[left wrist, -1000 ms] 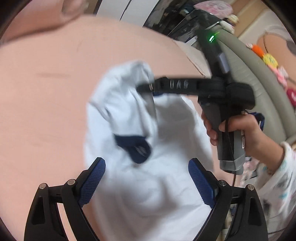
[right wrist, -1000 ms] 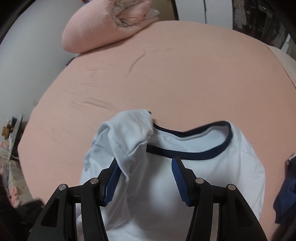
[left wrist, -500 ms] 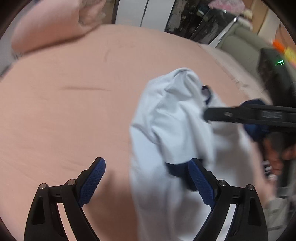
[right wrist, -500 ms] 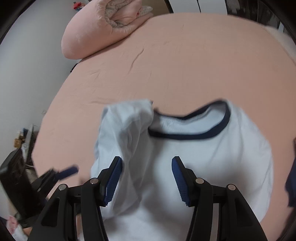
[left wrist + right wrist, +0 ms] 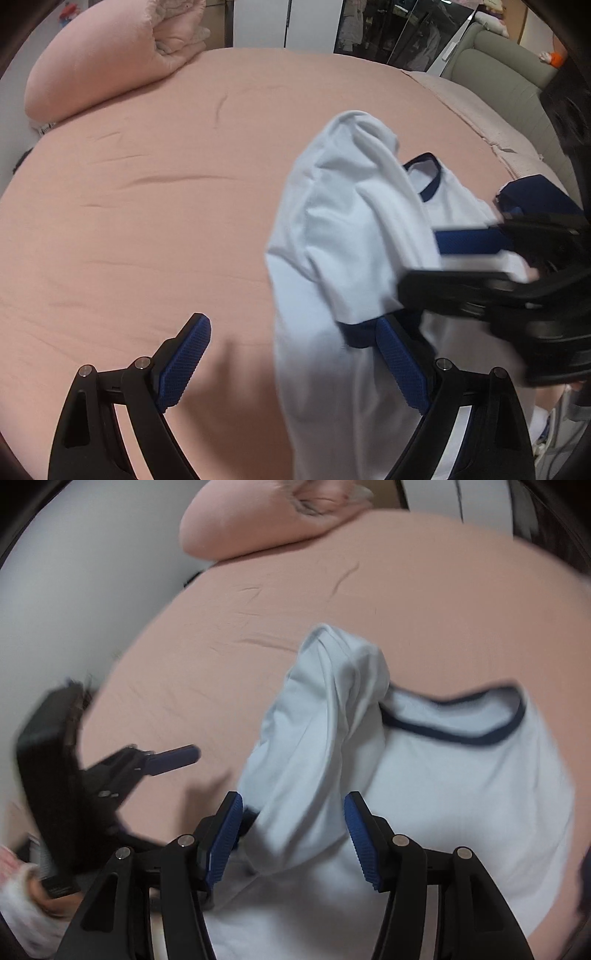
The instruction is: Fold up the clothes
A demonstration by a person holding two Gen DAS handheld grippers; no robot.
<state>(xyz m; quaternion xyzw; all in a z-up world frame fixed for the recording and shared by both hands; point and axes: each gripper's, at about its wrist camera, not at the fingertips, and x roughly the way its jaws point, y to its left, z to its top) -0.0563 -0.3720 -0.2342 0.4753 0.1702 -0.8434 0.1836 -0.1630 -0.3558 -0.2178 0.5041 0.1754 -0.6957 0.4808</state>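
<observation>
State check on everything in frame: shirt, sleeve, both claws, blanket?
White shirt: lying on the pink bed, not yet folded flat.
Sleeve: flipped inward over the shirt body, bunched, navy cuff showing.
Left claw: open, holding nothing, one finger at the cuff.
Right claw: open, sleeve fabric between the fingers, not pinched.
Pink blanket: rolled up at the bed's far corner.
</observation>
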